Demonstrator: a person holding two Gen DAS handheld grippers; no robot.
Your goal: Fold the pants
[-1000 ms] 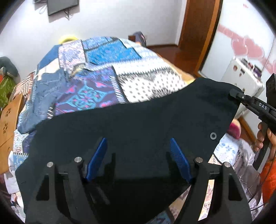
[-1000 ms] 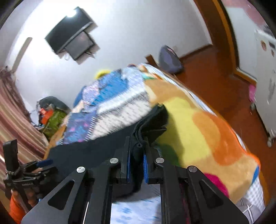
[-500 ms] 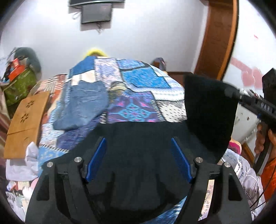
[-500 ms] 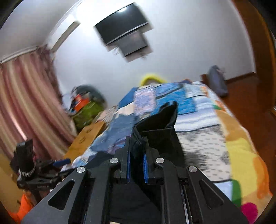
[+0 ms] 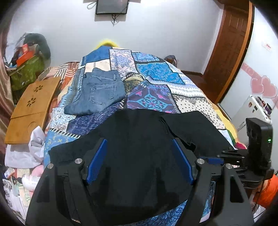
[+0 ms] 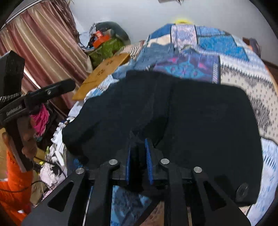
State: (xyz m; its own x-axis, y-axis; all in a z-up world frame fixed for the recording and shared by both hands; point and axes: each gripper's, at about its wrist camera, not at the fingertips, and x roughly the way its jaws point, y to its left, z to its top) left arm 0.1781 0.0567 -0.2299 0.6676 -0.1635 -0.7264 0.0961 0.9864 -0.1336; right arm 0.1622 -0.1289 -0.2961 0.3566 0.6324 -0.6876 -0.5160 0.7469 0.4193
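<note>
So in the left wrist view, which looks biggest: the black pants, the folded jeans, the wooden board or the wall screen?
1. black pants, though nearest the camera
2. folded jeans and wooden board, alike
3. wall screen

Your black pants lie on a patchwork bedspread of blue, purple and white prints; far left, faded blue jeans; both grippers carry blue pads.
</note>
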